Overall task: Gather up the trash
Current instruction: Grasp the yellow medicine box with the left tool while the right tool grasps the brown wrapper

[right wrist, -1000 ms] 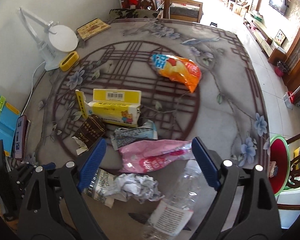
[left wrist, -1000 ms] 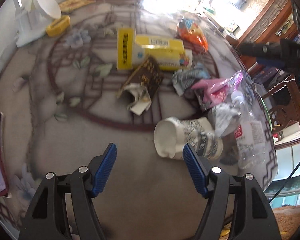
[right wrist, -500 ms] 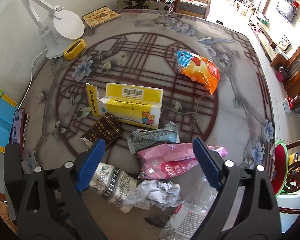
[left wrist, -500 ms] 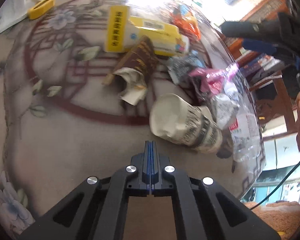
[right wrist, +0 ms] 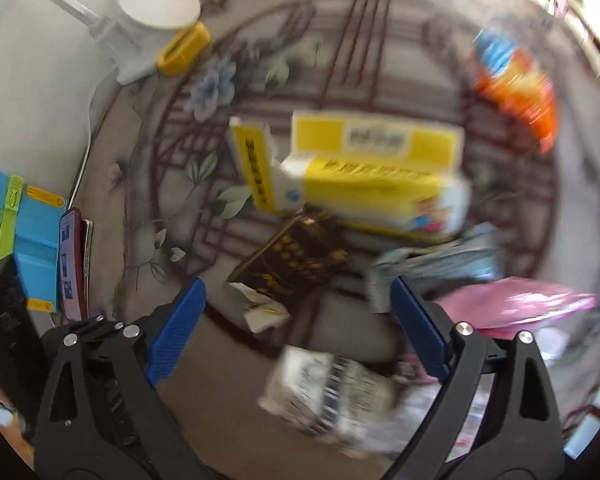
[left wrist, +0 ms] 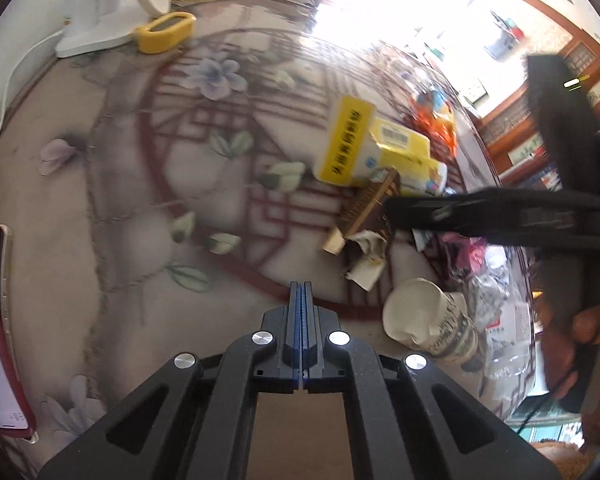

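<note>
Trash lies clustered on the bench (left wrist: pixel 112 208): one crushed paper cup (right wrist: pixel 332 392), one brown wrapper (right wrist: pixel 296 256), one yellow carton (right wrist: pixel 380 176), one orange bag (right wrist: pixel 520 88), one pink bag (right wrist: pixel 516 306). Right hand-held gripper (right wrist: pixel 296 328) hangs over cup and brown wrapper, jaws apart, empty. Left hand-held gripper (left wrist: pixel 301 292), jaws together and empty, sits left of the cup (left wrist: pixel 428 328). Bare bench spreads leftward toward one lamp (left wrist: pixel 112 8).

Round table (left wrist: pixel 112 208) with beige floral and red lattice cover, white desk lamp (right wrist: pixel 148 12), yellow oblong case (left wrist: pixel 165 32), open yellow carton (right wrist: pixel 380 176), brown wrapper (right wrist: pixel 296 260), orange snack bag (right wrist: pixel 516 88), pink bag (right wrist: pixel 516 304), printed paper cup (left wrist: pixel 428 324), red-cased phone (right wrist: pixel 74 264)
</note>
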Demonstrator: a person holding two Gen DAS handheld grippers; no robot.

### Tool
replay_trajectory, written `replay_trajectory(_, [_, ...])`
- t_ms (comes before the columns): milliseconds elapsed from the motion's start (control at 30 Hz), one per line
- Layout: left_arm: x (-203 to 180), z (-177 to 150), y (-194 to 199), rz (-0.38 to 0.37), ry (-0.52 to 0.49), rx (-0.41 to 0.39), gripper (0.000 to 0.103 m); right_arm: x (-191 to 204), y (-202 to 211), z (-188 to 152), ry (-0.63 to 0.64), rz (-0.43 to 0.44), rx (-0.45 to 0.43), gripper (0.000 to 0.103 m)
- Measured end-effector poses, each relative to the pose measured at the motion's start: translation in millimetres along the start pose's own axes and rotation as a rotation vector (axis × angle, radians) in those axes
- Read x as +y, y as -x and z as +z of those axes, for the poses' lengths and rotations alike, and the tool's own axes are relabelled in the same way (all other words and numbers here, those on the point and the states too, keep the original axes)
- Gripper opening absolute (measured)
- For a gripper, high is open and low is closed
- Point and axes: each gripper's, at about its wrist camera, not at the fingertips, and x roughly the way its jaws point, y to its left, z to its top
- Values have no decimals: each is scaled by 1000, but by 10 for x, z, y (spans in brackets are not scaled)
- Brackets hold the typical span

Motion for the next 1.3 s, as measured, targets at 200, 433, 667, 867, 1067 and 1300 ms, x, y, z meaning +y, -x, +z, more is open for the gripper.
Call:
replay_trajectory(200, [113, 100, 105, 21, 47, -47, 0, 35, -290, 64, -47, 8, 19, 92])
replay_trajectory(433, [46, 366, 115, 14, 34, -88, 31, -54, -109, 25, -41, 44, -47, 50])
replay_trajectory(667, [-202, 793, -118, -8, -67, -115, 69, -277, 428, -82, -72, 40, -152, 49])
replay_trajectory(867, [-337, 1026, -569, -51, -112, -55, 68, -507, 695, -209, -136, 55, -189, 49])
replay_trajectory(1067, [-431, 1000, -718, -107, -121, -11, 16, -600, 779, -344, -154, 38, -200, 48])
replay_trajectory(1300, [-487, 890, -471, -138, -116, -76, 8, -649, 853, -422, -162, 42, -210, 48])
